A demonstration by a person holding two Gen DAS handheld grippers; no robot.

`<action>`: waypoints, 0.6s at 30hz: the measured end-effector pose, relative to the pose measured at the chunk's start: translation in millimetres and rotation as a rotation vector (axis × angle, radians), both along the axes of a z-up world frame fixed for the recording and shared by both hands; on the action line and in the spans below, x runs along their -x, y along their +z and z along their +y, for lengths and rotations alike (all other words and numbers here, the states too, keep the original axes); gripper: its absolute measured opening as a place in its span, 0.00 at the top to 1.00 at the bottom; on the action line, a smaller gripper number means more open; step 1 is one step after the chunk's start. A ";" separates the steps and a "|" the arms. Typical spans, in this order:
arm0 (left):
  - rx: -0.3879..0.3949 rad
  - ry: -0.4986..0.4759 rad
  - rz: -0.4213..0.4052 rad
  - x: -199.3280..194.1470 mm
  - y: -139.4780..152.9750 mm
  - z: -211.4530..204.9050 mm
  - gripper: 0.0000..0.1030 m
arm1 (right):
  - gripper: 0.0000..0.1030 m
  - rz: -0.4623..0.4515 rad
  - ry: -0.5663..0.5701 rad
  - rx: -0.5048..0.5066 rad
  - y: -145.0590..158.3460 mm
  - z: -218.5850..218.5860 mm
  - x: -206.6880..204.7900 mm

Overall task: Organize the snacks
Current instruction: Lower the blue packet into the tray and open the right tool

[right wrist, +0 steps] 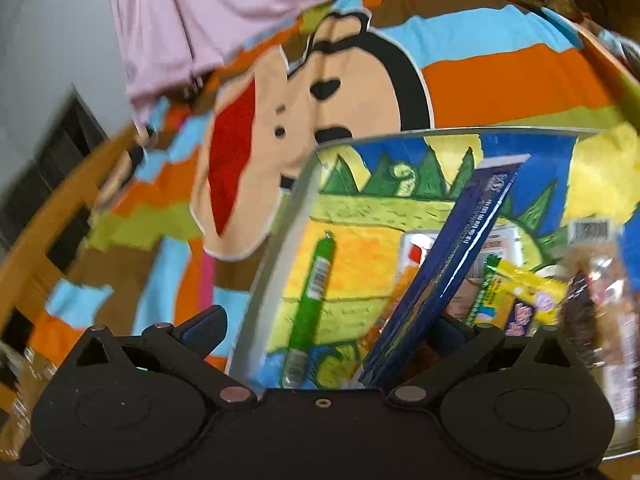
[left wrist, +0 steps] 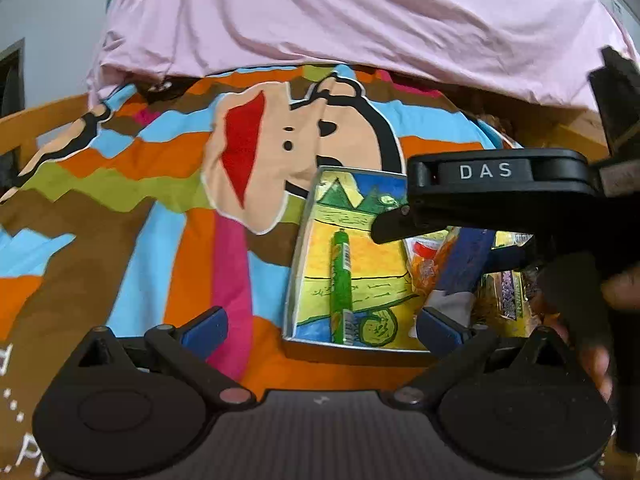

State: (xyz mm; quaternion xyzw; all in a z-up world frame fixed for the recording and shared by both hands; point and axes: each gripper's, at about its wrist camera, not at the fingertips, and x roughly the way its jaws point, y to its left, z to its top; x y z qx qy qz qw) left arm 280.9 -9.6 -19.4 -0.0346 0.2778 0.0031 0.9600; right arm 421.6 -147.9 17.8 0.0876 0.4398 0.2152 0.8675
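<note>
A metal tray (left wrist: pixel 298 248) with a colourful drawing inside lies on a cartoon bedspread; it also shows in the right wrist view (right wrist: pixel 276 224). A green stick snack (left wrist: pixel 341 284) (right wrist: pixel 310 308) lies in its left part. A dark blue flat snack pack (right wrist: pixel 452 264) (left wrist: pixel 464 260) leans tilted over the tray, against my right gripper's right finger. Orange, yellow and brown packets (right wrist: pixel 520 296) lie in the tray's right part. My right gripper (right wrist: pixel 320 332) is open over the tray. My left gripper (left wrist: pixel 320 328) is open and empty at the tray's near edge.
The colourful bedspread (left wrist: pixel 160 208) covers the bed. A pink sheet (left wrist: pixel 340 12) is bunched at the far side. A wooden bed frame (left wrist: pixel 48 112) runs along the left. The right gripper's black body (left wrist: pixel 500 196) hangs over the tray's right half.
</note>
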 end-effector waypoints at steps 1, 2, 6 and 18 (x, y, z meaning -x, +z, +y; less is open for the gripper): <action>0.016 0.006 0.003 3.7 2.0 3.5 0.01 | 0.01 0.021 0.018 0.039 3.9 4.4 -0.7; 0.034 0.011 0.006 7.7 4.2 6.9 0.01 | 0.01 0.040 0.040 0.085 6.7 9.4 -1.0; 0.070 0.036 0.013 23.8 14.3 17.7 0.01 | 0.01 0.038 0.068 0.283 15.5 30.0 -1.1; 0.095 0.061 -0.018 64.7 49.5 39.7 0.01 | 0.01 -0.030 0.046 0.454 43.0 40.2 23.4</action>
